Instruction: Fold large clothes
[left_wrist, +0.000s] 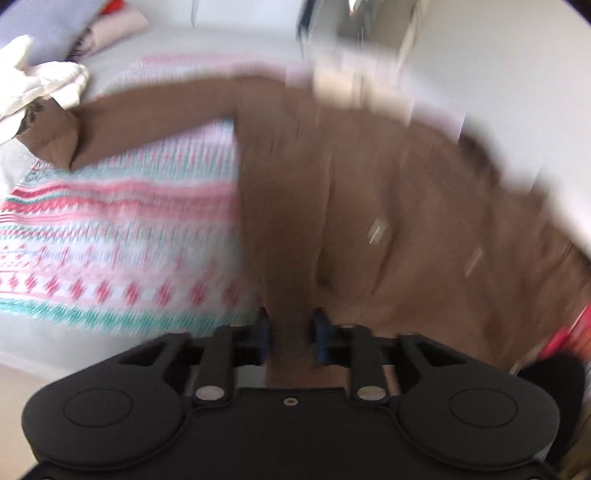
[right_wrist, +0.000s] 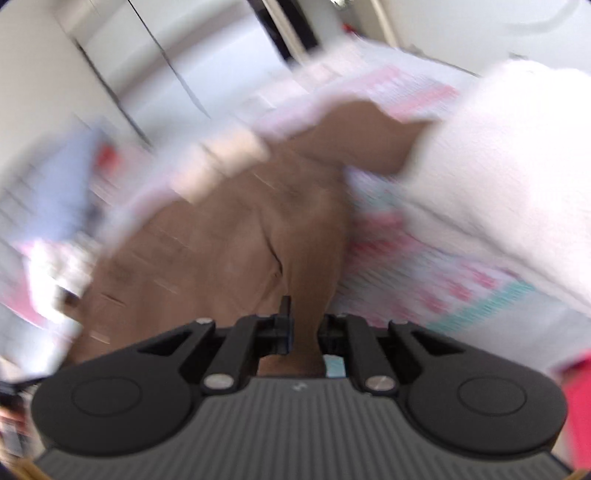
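Observation:
A large brown garment (left_wrist: 369, 192) lies spread on a patterned blanket, one sleeve (left_wrist: 122, 125) stretched to the left. My left gripper (left_wrist: 291, 332) is shut on a fold of the brown cloth at its near edge. In the right wrist view the same brown garment (right_wrist: 221, 236) runs away from me, blurred by motion. My right gripper (right_wrist: 304, 332) is shut on another fold of its near edge. Both views are smeared.
The blanket (left_wrist: 110, 236) has pink, white and teal stripes and covers a bed. A white padded garment (left_wrist: 40, 85) lies at the far left, and shows large at the right in the right wrist view (right_wrist: 498, 177). Folded clothes (left_wrist: 110, 26) sit at the far left corner.

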